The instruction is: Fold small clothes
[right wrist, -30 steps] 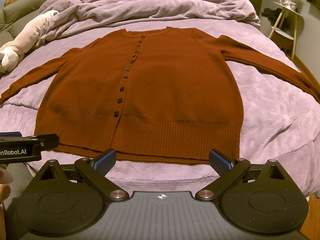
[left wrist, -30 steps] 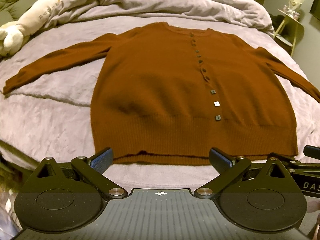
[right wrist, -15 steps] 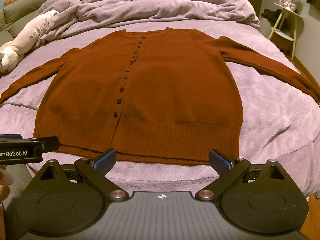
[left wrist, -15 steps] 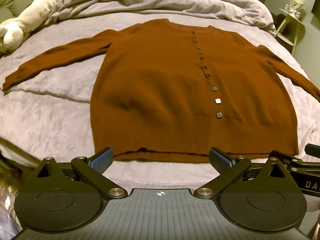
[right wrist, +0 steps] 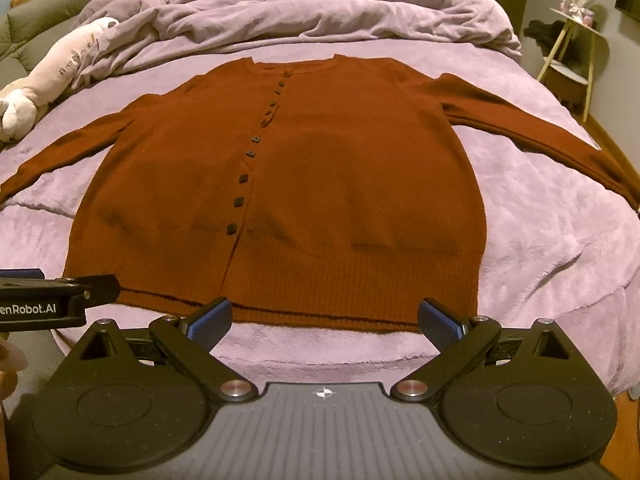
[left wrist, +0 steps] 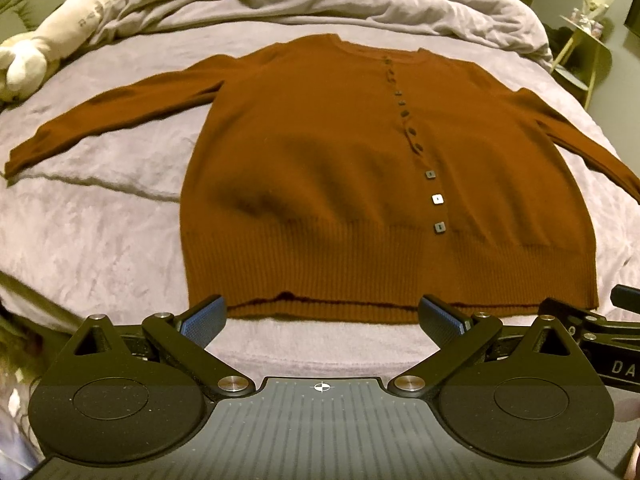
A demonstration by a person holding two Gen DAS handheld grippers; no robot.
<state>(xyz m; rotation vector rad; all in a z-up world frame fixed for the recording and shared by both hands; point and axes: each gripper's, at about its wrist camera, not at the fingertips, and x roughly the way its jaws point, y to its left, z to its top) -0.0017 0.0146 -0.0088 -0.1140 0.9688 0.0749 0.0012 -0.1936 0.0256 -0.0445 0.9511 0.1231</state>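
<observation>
My left gripper [left wrist: 320, 316] has its jaws spread wide, holding nothing. Just ahead of the fingertips lies the brown cardigan's [left wrist: 320, 168] ribbed hem, flat on the bed [left wrist: 100, 232], its buttons [left wrist: 438, 199] nearer the right jaw.

Dim, warm indoor light; soft shadows across the cardigan [left wrist: 320, 168]. Strong fisheye bending at the edges, dark corners, slight blur throughout, no glare.

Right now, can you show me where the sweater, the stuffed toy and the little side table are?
sweater [right wrist: 340, 184]: right wrist view, middle of its front.
stuffed toy [right wrist: 60, 68]: right wrist view, its long pale body.
side table [right wrist: 576, 28]: right wrist view, its top.
</observation>
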